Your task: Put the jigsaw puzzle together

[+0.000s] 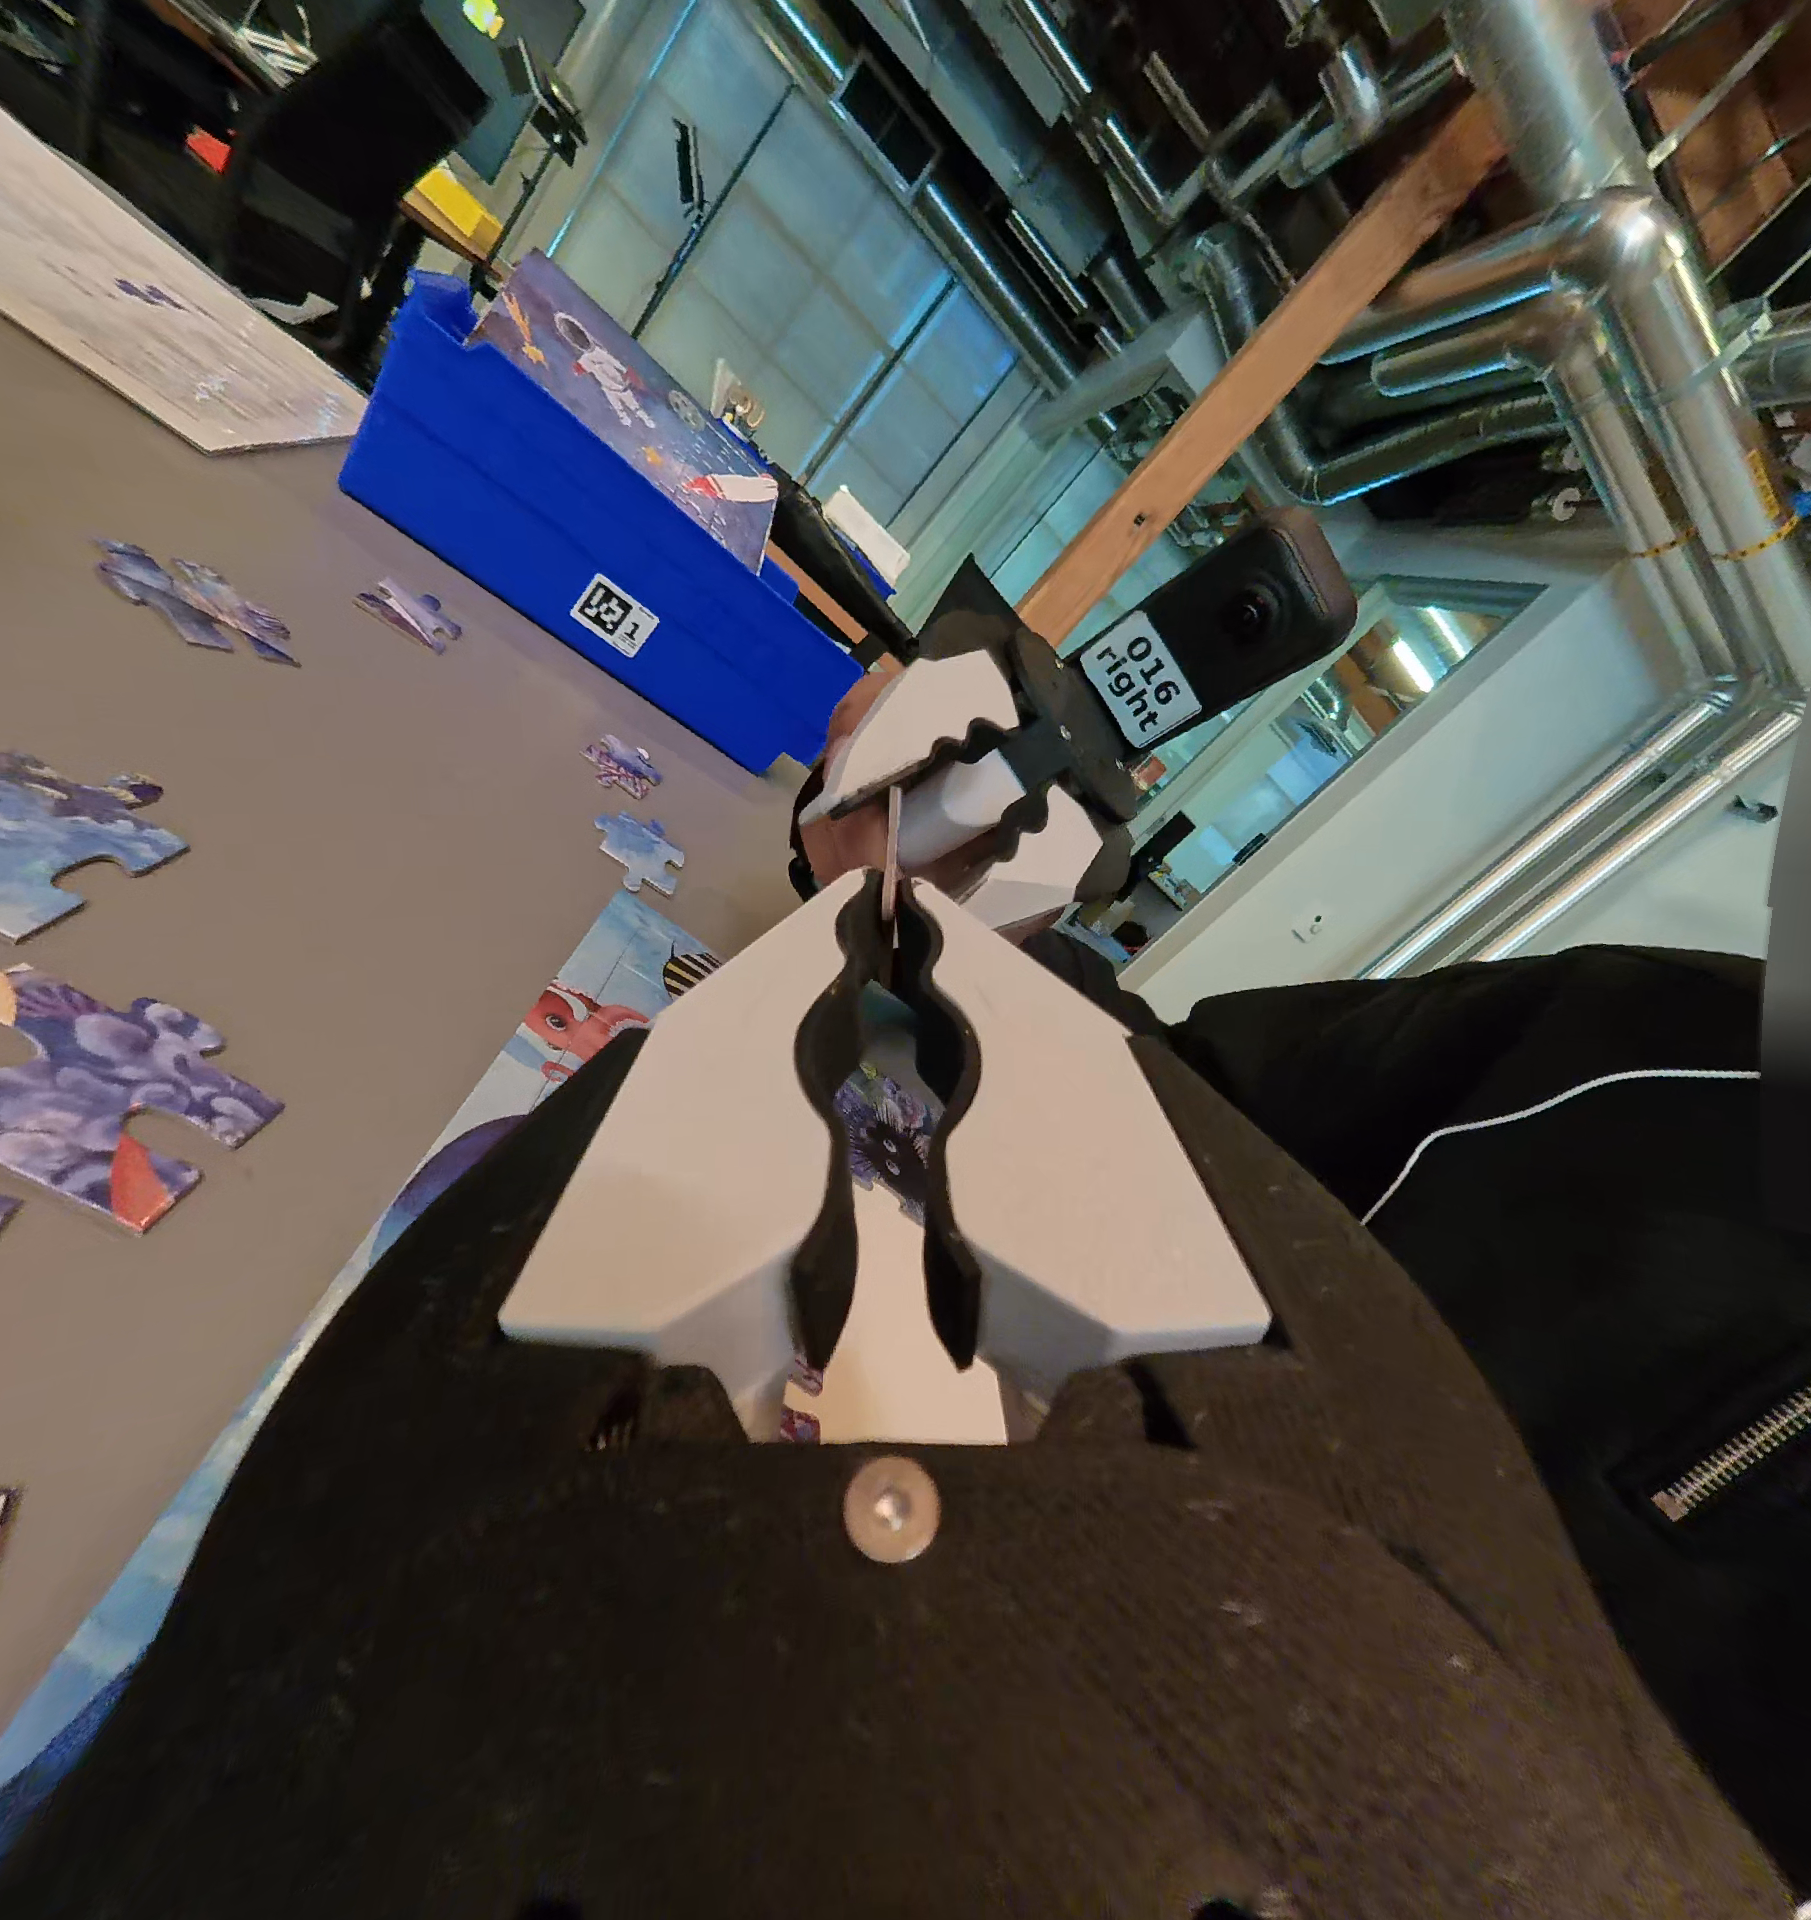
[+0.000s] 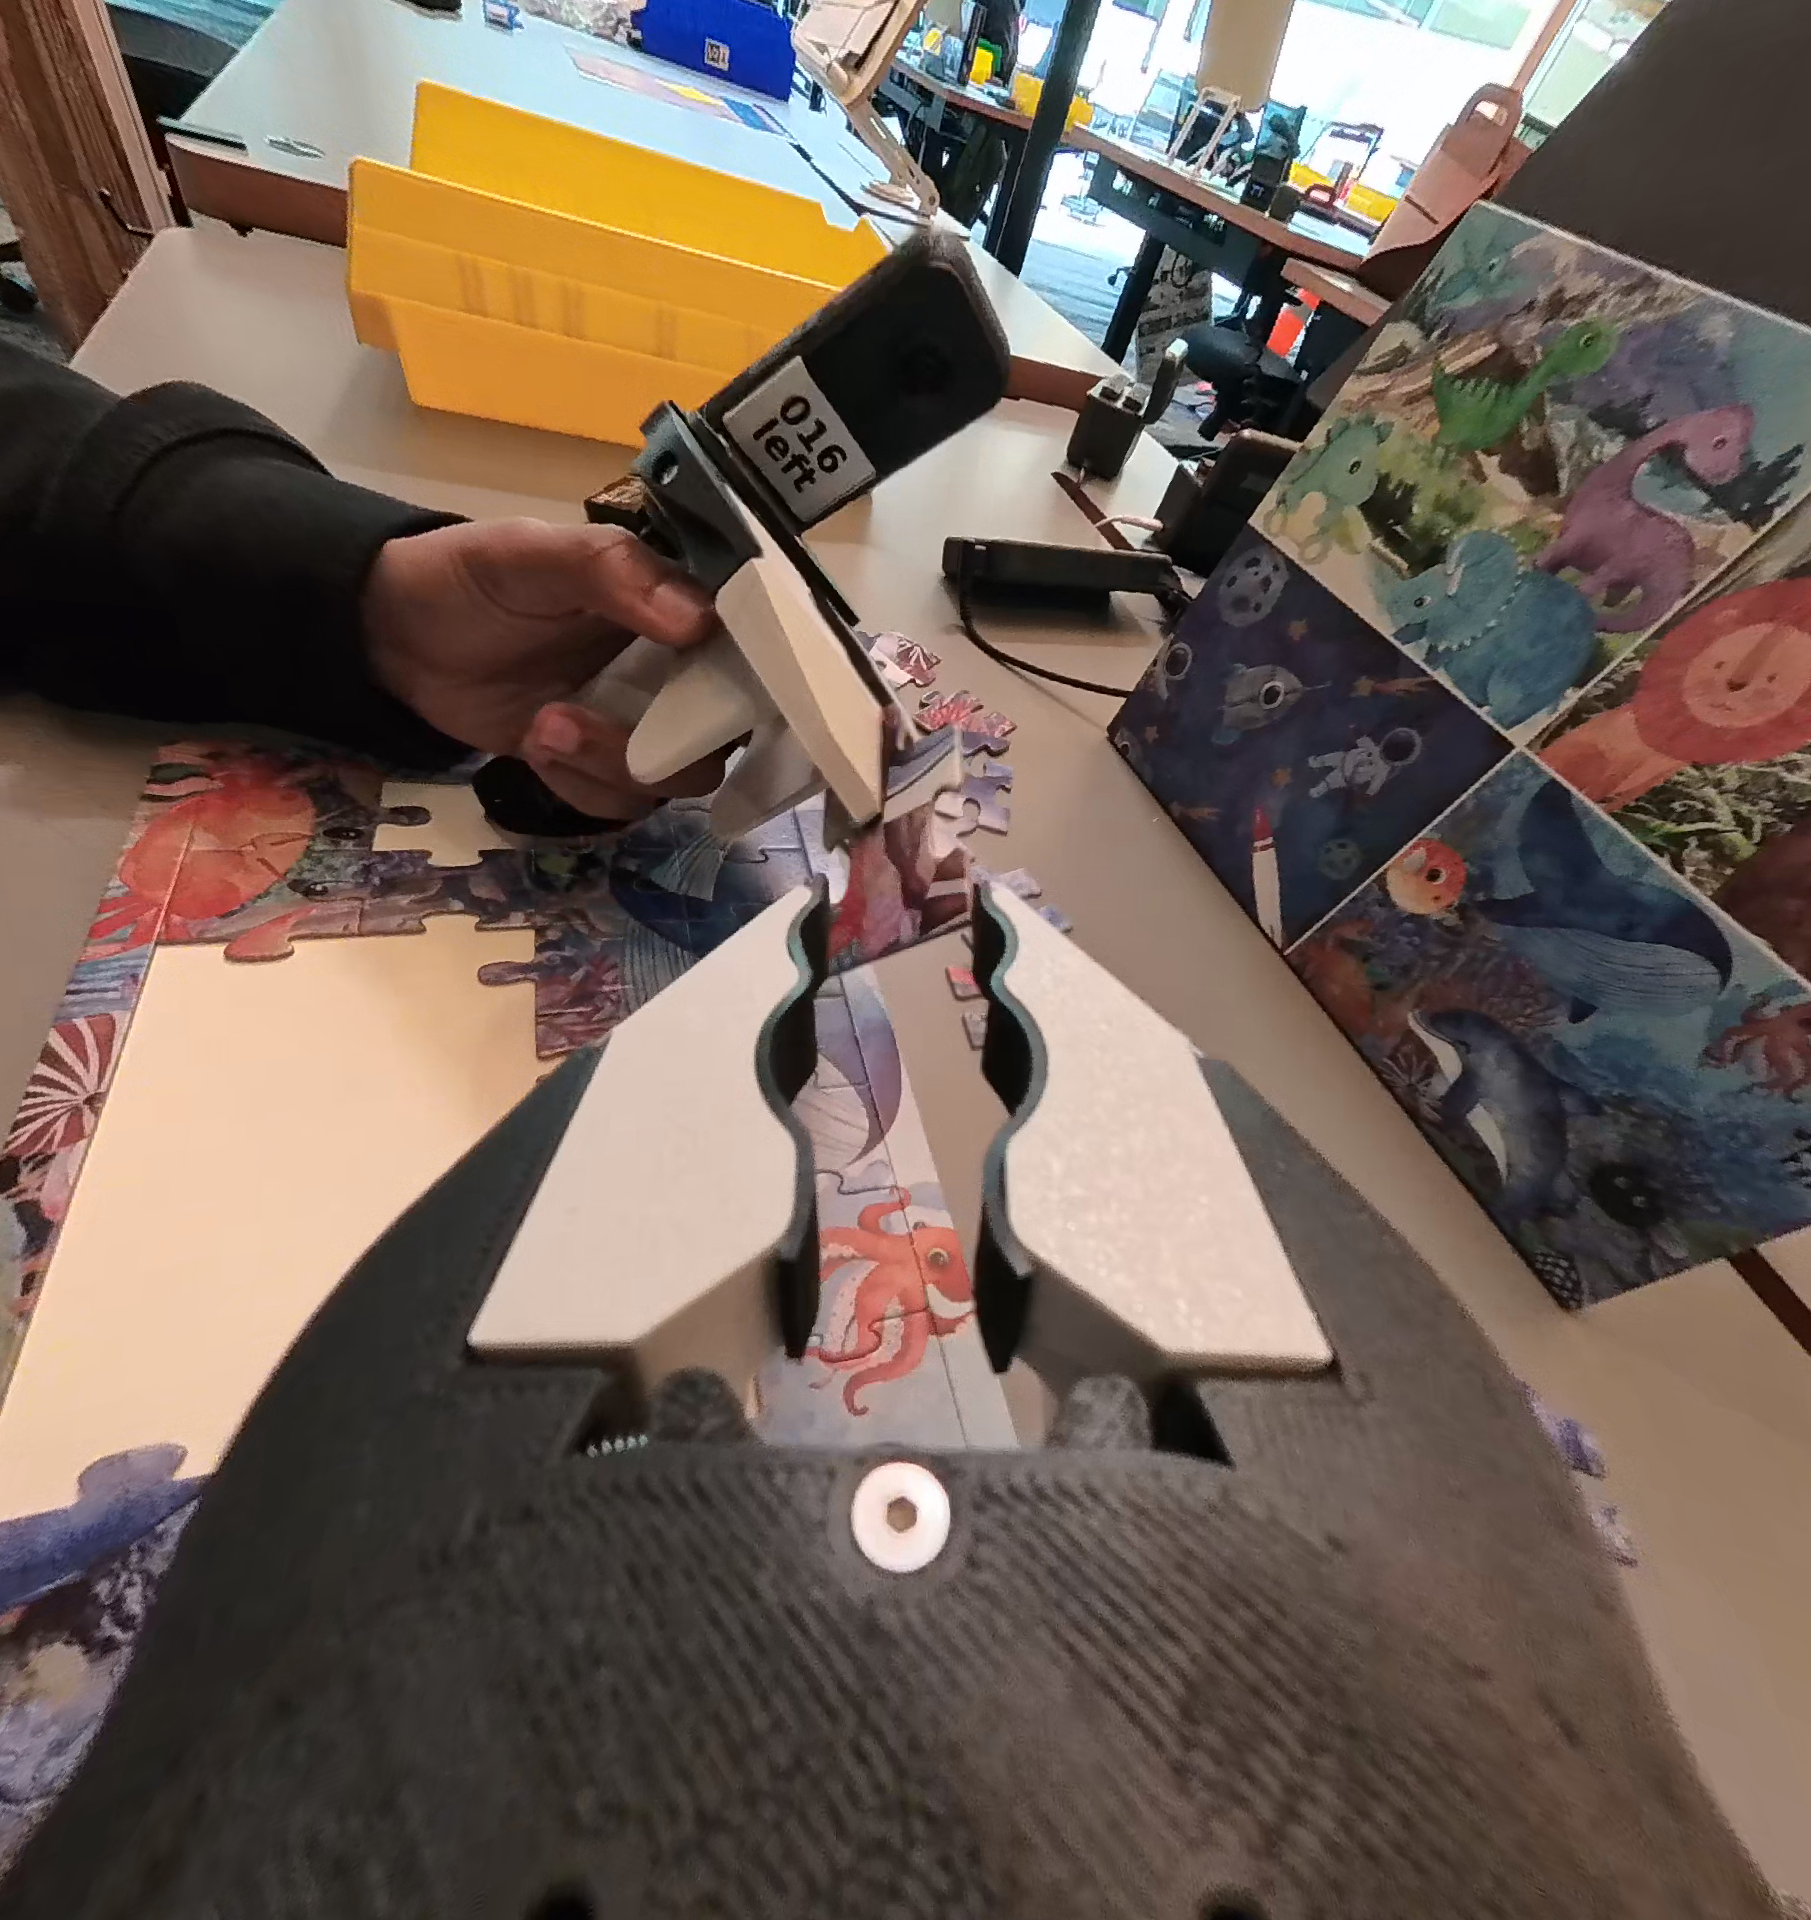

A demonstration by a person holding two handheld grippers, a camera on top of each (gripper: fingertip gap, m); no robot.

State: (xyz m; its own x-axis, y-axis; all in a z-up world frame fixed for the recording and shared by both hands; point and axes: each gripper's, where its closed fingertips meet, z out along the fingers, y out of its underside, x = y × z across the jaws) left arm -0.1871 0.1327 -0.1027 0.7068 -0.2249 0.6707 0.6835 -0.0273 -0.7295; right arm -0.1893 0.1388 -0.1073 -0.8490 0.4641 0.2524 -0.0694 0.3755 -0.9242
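Note:
My left gripper (image 1: 885,899) is shut on a jigsaw piece (image 1: 892,852), seen edge-on and held in the air above the table. In the right wrist view the left gripper (image 2: 870,805) holds this pink and purple piece (image 2: 906,873) by its upper part. My right gripper (image 2: 901,920) is open, with its fingertips on either side of the piece's lower part; it also shows in the left wrist view (image 1: 880,800). The partly built puzzle (image 2: 361,883) lies flat on the table beneath both grippers, with a bare gap in its middle.
Several loose pieces (image 1: 80,1091) lie on the grey table left of the puzzle. A blue bin (image 1: 568,540) stands behind them. The upright puzzle box (image 2: 1555,779) stands at the right. Yellow bins (image 2: 568,291) and a black device with a cable (image 2: 1057,566) are farther back. My left and right fingertips are right by each other. The partly built puzzle (image 2: 361,883) is about 20 centimetres from both grippers' fingertips.

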